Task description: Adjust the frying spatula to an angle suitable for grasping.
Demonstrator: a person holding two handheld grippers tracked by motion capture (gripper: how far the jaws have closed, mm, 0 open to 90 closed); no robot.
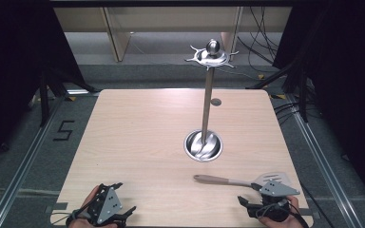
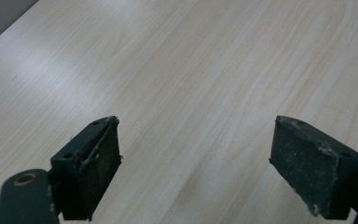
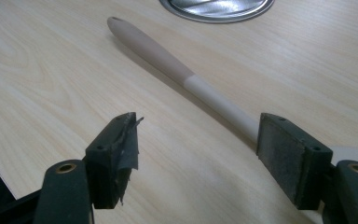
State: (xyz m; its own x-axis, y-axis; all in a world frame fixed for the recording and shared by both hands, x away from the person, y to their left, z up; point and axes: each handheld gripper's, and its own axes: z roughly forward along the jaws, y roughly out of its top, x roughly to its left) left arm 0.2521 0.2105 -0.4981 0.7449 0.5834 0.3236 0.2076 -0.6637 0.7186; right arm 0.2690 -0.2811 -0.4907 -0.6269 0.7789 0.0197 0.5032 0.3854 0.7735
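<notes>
— Pale wood-grain table (image 1: 138, 142), steel hanging stand (image 1: 208, 95) at centre right: any progress?

— None yet. The slotted spatula (image 1: 240, 181) lies flat at lower right, matte two-tone handle (image 3: 177, 70). The right gripper (image 3: 196, 154) gapes beside it, untouched; the left gripper (image 2: 196, 163) is spread wide, holding nothing.

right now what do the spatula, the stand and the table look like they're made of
Spatula: the handle looks like matte silicone or plastic, tan turning to white, with no shine; the slotted blade looks the same, though it is partly hidden.
Stand: polished metal, probably steel, with mirror glints on its pole and round base.
Table: pale wood-grain top, likely laminate, with a soft sheen.
</notes>
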